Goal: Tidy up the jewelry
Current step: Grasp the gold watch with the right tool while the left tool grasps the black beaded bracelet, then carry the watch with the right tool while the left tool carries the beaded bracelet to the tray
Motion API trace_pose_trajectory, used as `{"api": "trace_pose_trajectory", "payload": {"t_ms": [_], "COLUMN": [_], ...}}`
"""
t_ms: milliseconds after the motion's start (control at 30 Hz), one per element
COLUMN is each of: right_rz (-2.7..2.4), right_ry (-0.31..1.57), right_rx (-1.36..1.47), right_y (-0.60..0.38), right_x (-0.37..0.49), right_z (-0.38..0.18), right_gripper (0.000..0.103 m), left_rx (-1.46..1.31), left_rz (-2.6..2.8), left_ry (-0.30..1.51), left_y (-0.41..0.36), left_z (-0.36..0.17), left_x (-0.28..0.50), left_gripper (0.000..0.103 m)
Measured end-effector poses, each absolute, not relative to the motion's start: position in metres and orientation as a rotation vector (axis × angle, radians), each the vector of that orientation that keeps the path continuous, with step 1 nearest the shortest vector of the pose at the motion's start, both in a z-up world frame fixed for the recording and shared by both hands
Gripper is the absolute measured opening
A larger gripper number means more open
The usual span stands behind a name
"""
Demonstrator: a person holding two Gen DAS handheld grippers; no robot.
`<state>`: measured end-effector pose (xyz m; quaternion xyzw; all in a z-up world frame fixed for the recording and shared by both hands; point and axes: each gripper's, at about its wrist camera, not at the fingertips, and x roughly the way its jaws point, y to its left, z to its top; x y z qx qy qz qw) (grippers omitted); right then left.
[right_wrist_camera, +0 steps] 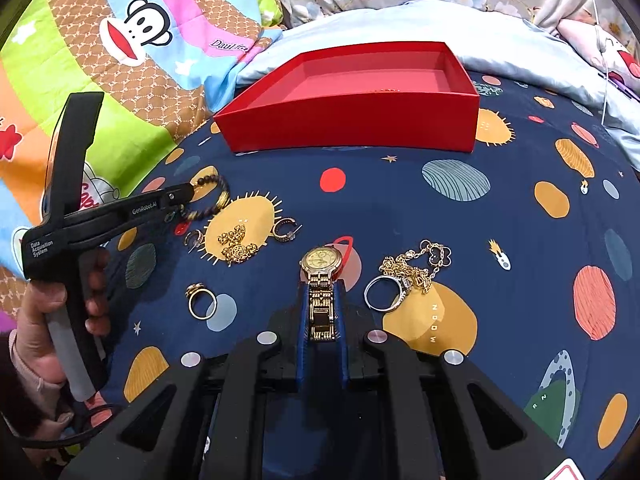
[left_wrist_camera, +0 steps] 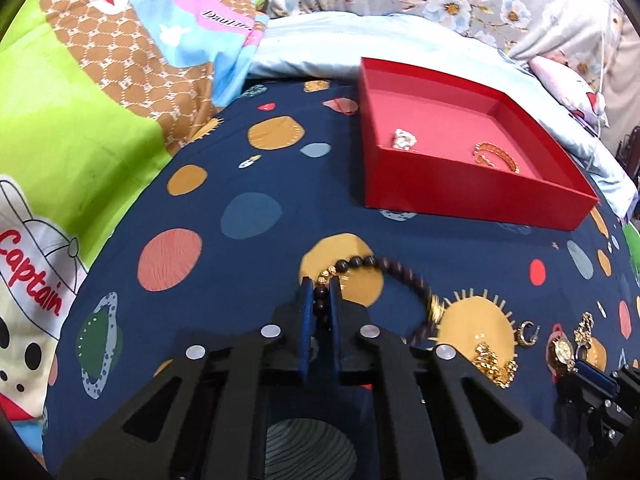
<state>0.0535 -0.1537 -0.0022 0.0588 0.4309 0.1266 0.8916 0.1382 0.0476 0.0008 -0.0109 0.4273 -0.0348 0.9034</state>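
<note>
My left gripper (left_wrist_camera: 321, 285) is shut on a dark bead bracelet (left_wrist_camera: 404, 276), which hangs to its right just above the cloth; it also shows in the right wrist view (right_wrist_camera: 212, 196). My right gripper (right_wrist_camera: 321, 289) is shut on the band of a gold watch (right_wrist_camera: 321, 261) that lies on the cloth. The red box (left_wrist_camera: 460, 184) stands ahead and holds a pearl piece (left_wrist_camera: 404, 139) and a gold bracelet (left_wrist_camera: 496, 156). On the cloth lie a gold chain (right_wrist_camera: 236, 246), hoop earrings (right_wrist_camera: 285, 231), a gold ring (right_wrist_camera: 202, 302), a silver ring (right_wrist_camera: 386, 294) and a necklace (right_wrist_camera: 420, 264).
The jewelry lies on a dark blue planet-print cloth (right_wrist_camera: 400, 208) on a bed. A bright cartoon quilt (left_wrist_camera: 80, 100) rises at the left, a pale blue pillow (left_wrist_camera: 320, 48) and floral bedding behind the box. A hand (right_wrist_camera: 44, 312) holds the left gripper.
</note>
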Motion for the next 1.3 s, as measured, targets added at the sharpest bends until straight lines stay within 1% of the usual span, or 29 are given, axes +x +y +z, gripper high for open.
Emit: {"api": "trace_pose_trajectory", "payload": {"t_ms": [200,400,600,767,800,867,900,933,1267,1300], "right_rz": [0.262,0.264,0.262,0.278,0.269,0.247,0.240,0.232,0.225,0.222], "right_ry": [0.871,0.852,0.812,0.891,0.904,0.915,0.918,0.916,0.922,0.921], "right_rx": [0.127,0.165,0.177,0.143,0.128,0.093,0.080,0.066,0.027,0.018], "right_y": [-0.156,-0.159,-0.164,-0.162,-0.161,-0.158,-0.157,-0.155,-0.142,-0.140], "right_x": [0.050,0.043,0.031,0.029,0.029,0.027,0.026,0.027,0.043,0.044], "right_z": [0.001,0.006,0.029,0.022,0.018,0.011,0.009,0.008,0.001,0.001], "right_gripper": [0.011,0.011,0.011,0.011,0.012,0.023,0.031,0.035,0.035,0.033], "left_rx": [-0.034,-0.050,-0.067,-0.078,-0.080,-0.082,-0.082,-0.082,-0.081,-0.082], "left_rz": [-0.124,-0.171,-0.208,-0.219,-0.219,-0.215,-0.214,-0.213,-0.205,-0.204], "left_ry": [0.886,0.863,0.844,0.849,0.851,0.857,0.859,0.861,0.864,0.865], "left_y": [0.040,0.036,0.033,0.033,0.033,0.034,0.034,0.034,0.036,0.036], "left_z": [0.005,0.025,0.044,0.047,0.046,0.044,0.043,0.042,0.040,0.040], "left_x": [0.130,0.112,0.096,0.087,0.086,0.085,0.084,0.084,0.086,0.086], "left_gripper": [0.007,0.007,0.007,0.007,0.007,0.007,0.007,0.007,0.007,0.007]}}
